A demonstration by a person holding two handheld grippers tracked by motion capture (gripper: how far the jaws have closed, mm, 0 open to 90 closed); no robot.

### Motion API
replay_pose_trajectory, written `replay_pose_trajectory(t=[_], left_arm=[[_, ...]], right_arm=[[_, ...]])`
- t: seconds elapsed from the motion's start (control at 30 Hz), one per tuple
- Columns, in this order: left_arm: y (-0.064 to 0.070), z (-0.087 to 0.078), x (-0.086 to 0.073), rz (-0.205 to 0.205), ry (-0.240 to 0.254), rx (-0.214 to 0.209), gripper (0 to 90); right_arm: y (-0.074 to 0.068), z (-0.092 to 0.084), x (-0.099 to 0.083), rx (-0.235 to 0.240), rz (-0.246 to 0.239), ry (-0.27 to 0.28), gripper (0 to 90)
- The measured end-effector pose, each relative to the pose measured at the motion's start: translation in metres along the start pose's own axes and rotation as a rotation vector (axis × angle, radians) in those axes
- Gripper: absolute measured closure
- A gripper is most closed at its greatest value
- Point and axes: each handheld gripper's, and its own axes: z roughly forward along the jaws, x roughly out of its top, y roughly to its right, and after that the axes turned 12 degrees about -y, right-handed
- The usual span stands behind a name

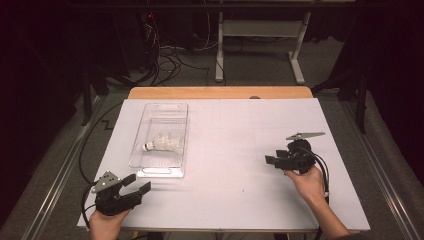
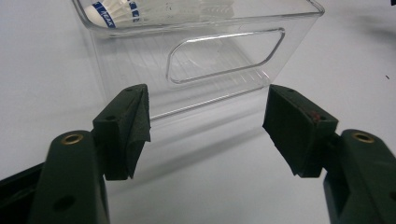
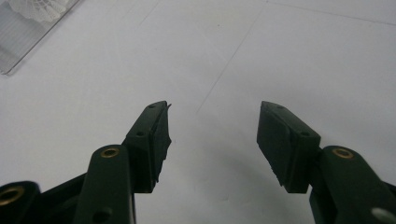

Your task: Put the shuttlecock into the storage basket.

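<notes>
A clear plastic bin [image 1: 161, 170] lies on the white table toward the left, with white shuttlecocks [image 1: 162, 143] inside it. In the left gripper view the bin's near end wall with its handle cutout [image 2: 224, 56] fills the top, and a shuttlecock with a blue band [image 2: 114, 10] lies behind it. My left gripper [image 1: 137, 183] rests near the front left corner, just short of the bin, open with nothing between its pads. My right gripper [image 1: 272, 161] hovers at the right side of the table, pointing left, open over bare board [image 3: 212, 126].
The white board [image 1: 240, 150] covers a wooden table whose far edge [image 1: 220, 92] shows. Cables [image 1: 87, 150] trail off the left side. A table frame and wires stand on the floor behind. The bin's corner [image 3: 18, 42] shows at the right gripper view's top left.
</notes>
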Motion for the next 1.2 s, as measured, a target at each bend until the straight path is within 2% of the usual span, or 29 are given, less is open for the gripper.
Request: replay_pose_trajectory(t=[0.53, 1.2], left_arm=[[0.000, 0.000, 0.000, 0.000, 0.001, 0.002, 32.4], [0.001, 0.000, 0.000, 0.000, 0.001, 0.003, 32.4]], right_arm=[[0.008, -0.005, -0.023, 0.004, 0.019, 0.021, 44.3], [0.013, -0.013, -0.046, -0.025, 0.038, 0.056, 44.0]])
